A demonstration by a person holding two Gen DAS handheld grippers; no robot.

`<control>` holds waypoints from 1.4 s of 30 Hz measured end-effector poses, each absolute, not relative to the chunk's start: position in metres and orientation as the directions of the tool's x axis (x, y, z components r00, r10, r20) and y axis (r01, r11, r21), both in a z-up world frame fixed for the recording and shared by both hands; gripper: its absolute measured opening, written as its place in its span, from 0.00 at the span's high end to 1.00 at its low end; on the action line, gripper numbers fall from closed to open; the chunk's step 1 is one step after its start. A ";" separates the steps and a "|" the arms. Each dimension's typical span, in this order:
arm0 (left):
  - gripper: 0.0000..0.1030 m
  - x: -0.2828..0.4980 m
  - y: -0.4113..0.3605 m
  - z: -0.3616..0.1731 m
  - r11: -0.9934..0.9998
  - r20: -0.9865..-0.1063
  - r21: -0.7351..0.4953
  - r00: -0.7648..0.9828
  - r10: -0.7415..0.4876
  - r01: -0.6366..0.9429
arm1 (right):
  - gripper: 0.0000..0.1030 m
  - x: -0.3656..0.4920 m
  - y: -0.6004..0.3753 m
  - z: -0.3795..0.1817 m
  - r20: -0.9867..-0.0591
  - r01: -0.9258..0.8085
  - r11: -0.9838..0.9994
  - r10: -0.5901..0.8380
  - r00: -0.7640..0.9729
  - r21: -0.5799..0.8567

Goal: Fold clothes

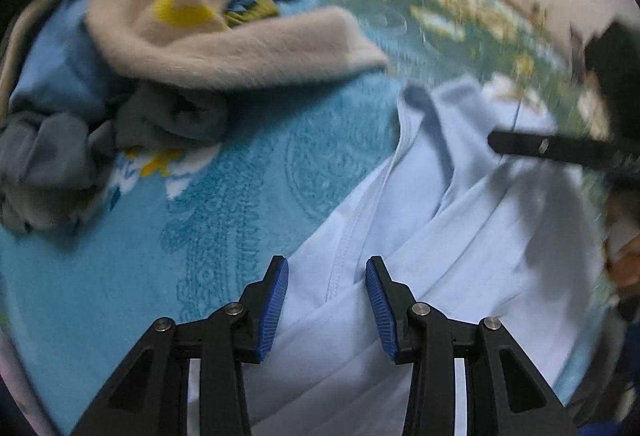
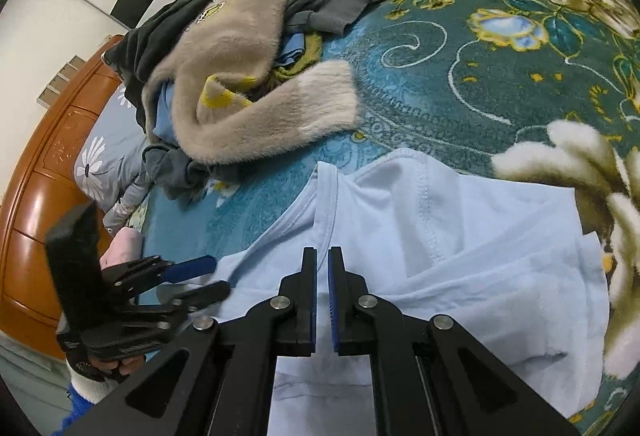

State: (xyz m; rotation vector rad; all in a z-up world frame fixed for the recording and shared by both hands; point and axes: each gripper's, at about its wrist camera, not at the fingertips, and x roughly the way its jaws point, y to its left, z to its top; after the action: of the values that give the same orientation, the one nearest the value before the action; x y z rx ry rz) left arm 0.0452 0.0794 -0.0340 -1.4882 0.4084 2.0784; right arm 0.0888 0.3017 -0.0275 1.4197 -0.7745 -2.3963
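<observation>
A pale blue shirt (image 2: 460, 236) lies rumpled on the bed (image 2: 440, 76), directly under both tools. The left tool (image 1: 326, 306) is spread wide over a hem; the right tool (image 2: 322, 300) is nearly closed, gripping nothing.

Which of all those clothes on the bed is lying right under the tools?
The pale blue T-shirt, spread alone on the teal blanket beneath both the left tool and right tool. The fuzzy beige sweater and grey garments sit heaped farther away.

Left gripper (image 1: 327, 310) spread wide; right gripper (image 2: 322, 300) nearly closed.
</observation>
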 end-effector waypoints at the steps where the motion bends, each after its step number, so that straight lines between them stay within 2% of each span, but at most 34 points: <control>1: 0.57 0.046 0.084 -0.034 -0.791 -0.942 -0.042 -0.239 0.234 -0.610 | 0.96 0.088 0.302 -0.028 -0.736 -0.053 -0.828 -0.465 -0.492 0.559; 8: 0.58 0.048 0.101 -0.034 -0.737 -0.949 0.023 -0.246 0.196 -0.676 | 0.95 0.086 0.310 -0.037 -0.736 -0.072 -0.817 -0.472 -0.486 0.572; 9: 0.63 0.049 0.101 -0.035 -0.736 -0.950 0.037 -0.253 0.184 -0.676 | 0.95 0.086 0.311 -0.038 -0.736 -0.074 -0.817 -0.472 -0.485 0.573; 10: 0.78 0.049 0.101 -0.036 -0.734 -0.950 0.052 -0.260 0.173 -0.677 | 0.95 0.086 0.312 -0.039 -0.737 -0.076 -0.816 -0.472 -0.483 0.572; 12: 0.94 0.048 0.099 -0.036 -0.727 -0.950 0.070 -0.269 0.161 -0.683 | 0.95 0.086 0.314 -0.040 -0.740 -0.079 -0.817 -0.471 -0.481 0.571; 13: 0.94 0.046 0.097 -0.034 -0.720 -0.949 0.067 -0.268 0.168 -0.691 | 0.95 0.086 0.315 -0.040 -0.740 -0.079 -0.817 -0.471 -0.480 0.571; 16: 0.95 0.020 0.086 -0.023 -0.736 -0.935 0.051 -0.292 0.203 -0.675 | 0.95 0.085 0.318 -0.041 -0.741 -0.078 -0.819 -0.470 -0.480 0.569; 19: 0.91 -0.027 0.059 -0.016 -0.826 -0.913 -0.088 -0.286 0.291 -0.557 | 0.95 0.081 0.321 -0.041 -0.745 -0.087 -0.823 -0.456 -0.486 0.561; 22: 0.92 -0.042 0.035 -0.007 -0.888 -0.893 -0.054 -0.377 0.247 -0.456 | 0.95 0.080 0.323 -0.040 -0.746 -0.089 -0.826 -0.451 -0.490 0.557; 24: 0.92 -0.036 0.019 -0.005 -0.888 -0.885 -0.115 -0.359 0.295 -0.444 | 0.95 0.079 0.323 -0.039 -0.748 -0.081 -0.833 -0.444 -0.493 0.547; 27: 0.91 -0.009 0.009 -0.004 -0.859 -0.880 -0.184 -0.310 0.361 -0.478 | 0.95 0.075 0.327 -0.033 -0.747 -0.072 -0.842 -0.432 -0.505 0.535; 31: 0.80 0.022 0.022 -0.013 -0.797 -0.895 -0.171 -0.248 0.372 -0.579 | 0.95 0.069 0.339 -0.017 -0.749 -0.070 -0.869 -0.378 -0.544 0.490; 36: 0.77 0.028 0.044 -0.034 -0.752 -0.918 -0.191 -0.157 0.365 -0.631 | 0.95 0.066 0.349 -0.014 -0.759 -0.105 -0.870 -0.354 -0.546 0.481; 42: 0.72 0.031 0.048 -0.039 -0.731 -0.919 -0.191 -0.142 0.367 -0.655 | 0.95 0.072 0.340 -0.021 -0.773 -0.080 -0.878 -0.368 -0.517 0.472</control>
State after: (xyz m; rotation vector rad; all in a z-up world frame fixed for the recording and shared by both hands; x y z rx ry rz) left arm 0.0305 0.0482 -0.0392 -1.4497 0.3355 1.9346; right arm 0.0725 0.3405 -0.0208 1.4419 -0.6900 -2.5023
